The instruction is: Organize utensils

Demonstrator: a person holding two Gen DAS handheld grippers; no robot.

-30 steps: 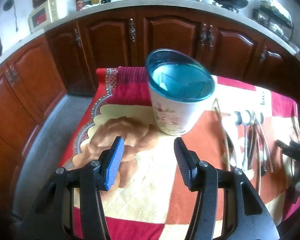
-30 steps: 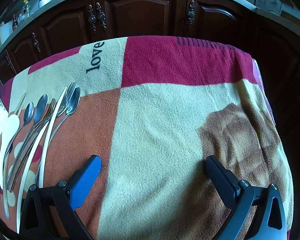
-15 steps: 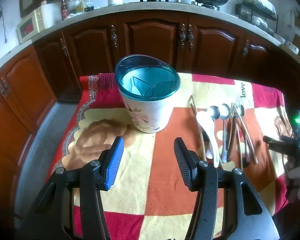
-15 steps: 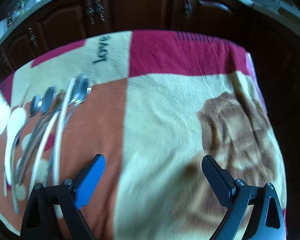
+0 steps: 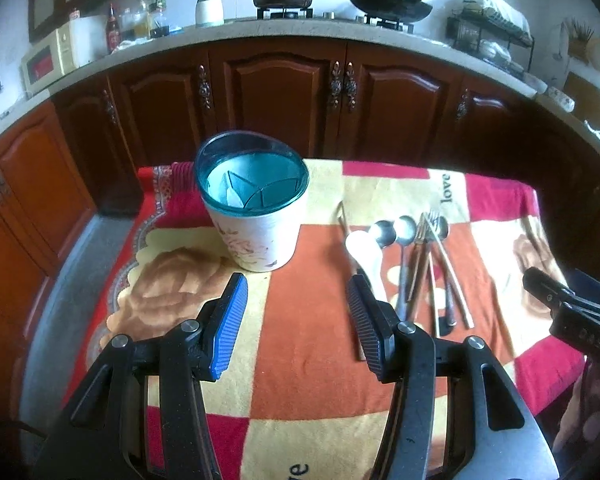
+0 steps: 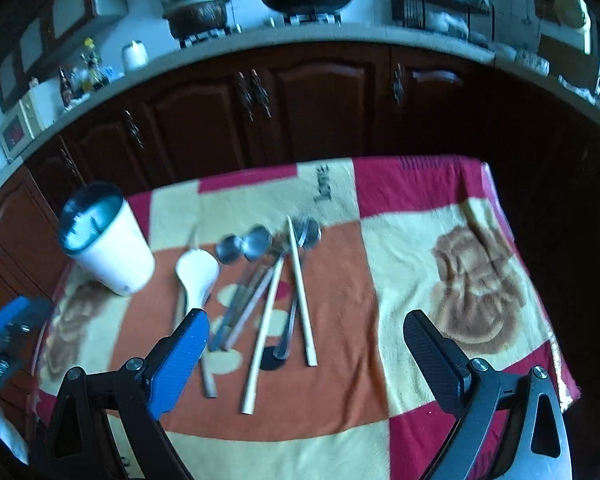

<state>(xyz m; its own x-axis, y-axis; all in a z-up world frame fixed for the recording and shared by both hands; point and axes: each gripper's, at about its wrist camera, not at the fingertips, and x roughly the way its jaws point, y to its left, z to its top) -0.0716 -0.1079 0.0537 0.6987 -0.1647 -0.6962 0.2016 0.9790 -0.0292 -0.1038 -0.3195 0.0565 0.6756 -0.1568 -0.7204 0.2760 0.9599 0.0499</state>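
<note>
Presently, both grippers hover above a table draped in a patterned blanket (image 5: 312, 344), and neither carries anything. The left gripper (image 5: 296, 320) stands released, its blue pad at 9 o'clock and its black pad at 3 o'clock, with bare cloth showing between them. The right gripper (image 6: 304, 354) is likewise released, spread wider still, its fingers clear of the cloth.

The utensil holder (image 5: 256, 212), a white floral tub with a teal divided rim, stands upright at 12 o'clock from the left gripper, slightly toward 11, near the table's far edge. In the right wrist view it sits at 10 o'clock.

The utensils lie in a loose row on the orange square, at 2 o'clock from the left gripper and at 12 o'clock from the right one, well apart from the holder. A white ladle-type spoon (image 6: 196, 276) lies nearest the holder. Just beside it are two metal spoons (image 6: 244, 244), then a fork (image 5: 430, 220) and a third spoon whose heads overlap. Pale chopsticks (image 6: 300, 292) cross over the handles, pointing toward 6 o'clock. The right wrist view is motion-blurred, so finer contact among the handles cannot be judged.

Wooden cabinets (image 5: 284, 100) and a worktop with a stove run behind the table.
</note>
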